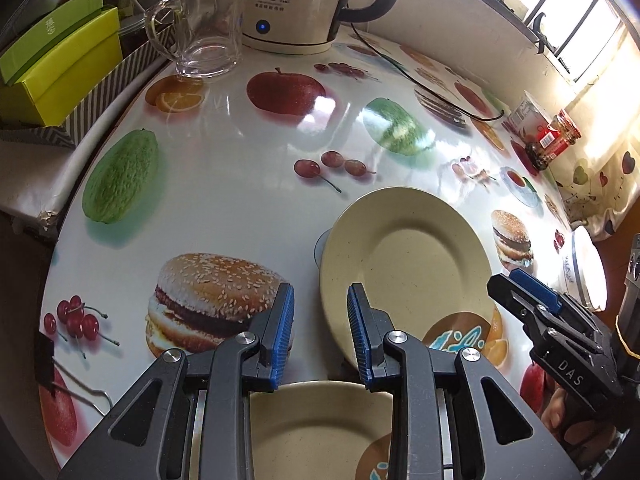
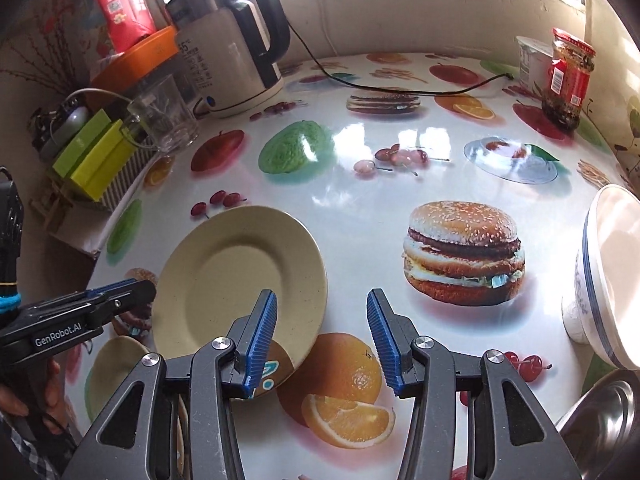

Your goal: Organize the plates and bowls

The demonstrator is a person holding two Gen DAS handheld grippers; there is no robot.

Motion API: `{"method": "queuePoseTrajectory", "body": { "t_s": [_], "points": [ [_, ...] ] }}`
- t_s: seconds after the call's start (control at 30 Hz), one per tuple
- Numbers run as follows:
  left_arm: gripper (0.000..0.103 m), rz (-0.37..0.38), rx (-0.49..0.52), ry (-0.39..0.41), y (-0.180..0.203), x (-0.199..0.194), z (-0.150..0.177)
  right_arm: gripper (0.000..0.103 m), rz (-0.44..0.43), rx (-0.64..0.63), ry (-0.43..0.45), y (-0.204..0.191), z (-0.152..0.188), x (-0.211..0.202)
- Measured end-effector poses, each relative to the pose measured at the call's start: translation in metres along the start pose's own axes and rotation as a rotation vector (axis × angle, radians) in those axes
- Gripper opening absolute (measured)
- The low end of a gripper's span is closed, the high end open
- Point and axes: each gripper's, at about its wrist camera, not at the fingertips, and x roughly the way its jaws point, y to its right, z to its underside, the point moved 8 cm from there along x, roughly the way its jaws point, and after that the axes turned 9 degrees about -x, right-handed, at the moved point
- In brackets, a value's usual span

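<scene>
A beige plate (image 1: 408,264) (image 2: 240,280) rests tilted, its near edge leaning on a patterned dish (image 1: 460,338) (image 2: 276,372) under it. A second beige plate (image 1: 320,432) (image 2: 116,372) lies nearer me, below my left gripper. My left gripper (image 1: 320,334) is open and empty, just left of the tilted plate's near rim. My right gripper (image 2: 322,340) is open and empty, its left finger beside that plate's near right rim. A white bowl with blue bands (image 2: 612,276) (image 1: 588,268) stands tipped at the right. A steel bowl (image 2: 600,424) shows at the bottom right.
The table (image 1: 240,160) has a glossy fruit-and-burger print. At the back stand a kettle (image 1: 296,0) with its cord (image 2: 400,90), a glass mug (image 1: 200,28), green boxes (image 1: 60,64), a red-labelled jar (image 2: 568,80) and a white tub (image 2: 534,60).
</scene>
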Motion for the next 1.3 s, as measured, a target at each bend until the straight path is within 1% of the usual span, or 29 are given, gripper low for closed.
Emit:
{"method": "queuePoseTrajectory", "body": {
  "t_s": [0.17, 0.3, 0.43, 0.47, 0.53, 0.6, 0.87, 0.93, 1.3],
  "points": [
    [0.029, 0.005, -0.009, -0.008, 0.0, 0.005, -0.001, 0.046, -0.018, 0.012, -0.009, 0.002, 0.003, 0.008],
    [0.029, 0.007, -0.002, -0.015, 0.003, 0.009, -0.001, 0.041, -0.035, 0.024, -0.02, 0.001, 0.005, 0.012],
    [0.029, 0.008, 0.001, -0.025, 0.004, 0.013, 0.001, 0.038, -0.052, 0.022, -0.026, -0.001, 0.006, 0.016],
    [0.029, 0.009, -0.001, -0.028, 0.004, 0.014, 0.001, 0.037, -0.053, 0.024, -0.027, -0.001, 0.006, 0.017],
    [0.029, 0.014, -0.002, -0.033, 0.004, 0.016, 0.002, 0.031, -0.058, 0.027, -0.027, -0.002, 0.006, 0.018],
    [0.029, 0.015, -0.009, -0.037, 0.004, 0.017, 0.002, 0.029, -0.064, 0.023, -0.026, -0.004, 0.006, 0.018],
    [0.028, 0.02, -0.003, -0.039, 0.006, 0.019, 0.002, 0.025, -0.086, 0.026, -0.026, -0.007, 0.005, 0.021],
    [0.023, 0.027, 0.0, -0.041, 0.007, 0.02, 0.003, 0.025, -0.091, 0.03, -0.025, -0.007, 0.005, 0.022],
    [0.023, 0.015, 0.008, -0.031, 0.009, 0.019, 0.002, 0.024, -0.091, 0.031, -0.025, -0.007, 0.005, 0.021]
  ]
}}
